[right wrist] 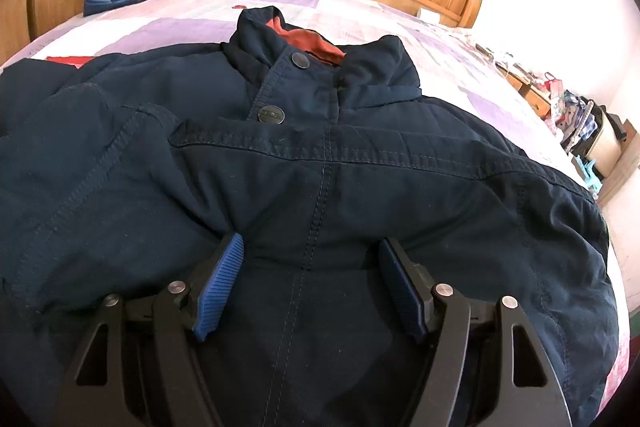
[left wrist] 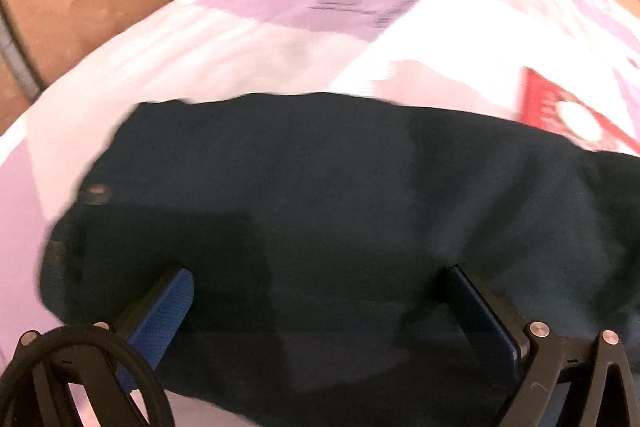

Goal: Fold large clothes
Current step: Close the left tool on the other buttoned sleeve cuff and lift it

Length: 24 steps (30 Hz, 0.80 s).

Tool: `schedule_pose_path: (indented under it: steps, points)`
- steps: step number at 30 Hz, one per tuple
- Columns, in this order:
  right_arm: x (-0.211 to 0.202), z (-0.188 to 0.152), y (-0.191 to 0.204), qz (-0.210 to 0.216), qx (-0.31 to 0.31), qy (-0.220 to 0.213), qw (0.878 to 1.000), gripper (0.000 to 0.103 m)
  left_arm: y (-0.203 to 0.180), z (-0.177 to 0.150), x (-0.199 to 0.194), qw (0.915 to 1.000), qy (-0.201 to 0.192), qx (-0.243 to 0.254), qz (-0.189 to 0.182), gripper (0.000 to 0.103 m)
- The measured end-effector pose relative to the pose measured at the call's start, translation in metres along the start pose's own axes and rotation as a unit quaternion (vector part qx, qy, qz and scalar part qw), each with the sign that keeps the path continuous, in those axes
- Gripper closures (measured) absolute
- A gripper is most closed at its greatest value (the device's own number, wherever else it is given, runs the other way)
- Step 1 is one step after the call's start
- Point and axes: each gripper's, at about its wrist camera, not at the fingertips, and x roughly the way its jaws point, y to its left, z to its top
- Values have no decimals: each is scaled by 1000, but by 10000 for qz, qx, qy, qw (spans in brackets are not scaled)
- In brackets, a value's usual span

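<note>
Navy jacket (right wrist: 320,163) lies front-up on bed (right wrist: 460,39), buttoned, collar toward headboard.
Right gripper (right wrist: 312,267) spread, tips pressing front placket — pinning, not pinching.
Left gripper (left wrist: 320,291) spread over dark cloth at one end, view blurred, nothing between pads.
Step, likely: early fold — left must pinch edge, carry it inward.

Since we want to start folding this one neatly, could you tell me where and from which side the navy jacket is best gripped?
I would take the navy jacket at its outer edge, where a sleeve already lies folded across the front, coming in low from the side. The middle of the jacket lies flat on the bed and offers no edge; the open right gripper hovers over that flat front.
</note>
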Motion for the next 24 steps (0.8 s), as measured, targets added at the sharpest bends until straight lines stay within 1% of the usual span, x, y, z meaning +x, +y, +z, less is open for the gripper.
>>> schedule_pose_path:
  steps: [2,3,4,6,8,11,13,16,18,20,21,22,24]
  points:
    - [1,1,1,-17,-11,1,10000,29,22,1,2,9998,41,-156,-119,0]
    - [1,1,1,-18,-10,1,10000,29,28,1,4,9997,53,-131,-188,0]
    - [1,1,1,-21,-12,1,10000,29,31,1,3,9999,35,-14,-101,0]
    - [1,1,1,-19,-10,2,10000,29,32,1,2,9998,24,87,-174,0]
    - [1,1,1,-19,-11,1,10000,29,35,1,-2,9996,17,84,-253,3]
    - [1,1,1,-23,-29,-7,10000,29,48,1,-17,9974,-47,-403,-593,4]
    - [1,1,1,-19,-29,-8,10000,29,54,-4,-27,9957,-54,-633,-671,4]
    - [1,1,1,-30,-39,-8,10000,29,60,-16,-34,9920,123,-866,-911,4]
    - [1,0,1,-28,-37,-7,10000,29,63,-26,-29,9869,358,-1075,-1147,4]
    - [1,0,1,-33,-43,-8,10000,29,66,-33,-18,9810,569,-1342,-1279,4]
    - [1,0,1,-32,-43,-8,10000,29,68,-35,-15,9790,612,-1459,-1284,4]
    - [1,0,1,-29,-41,-10,10000,29,70,-37,-7,9752,665,-1667,-1297,4]
    - [1,0,1,-26,-40,-11,10000,29,70,-35,-1,9740,582,-1791,-1256,4]
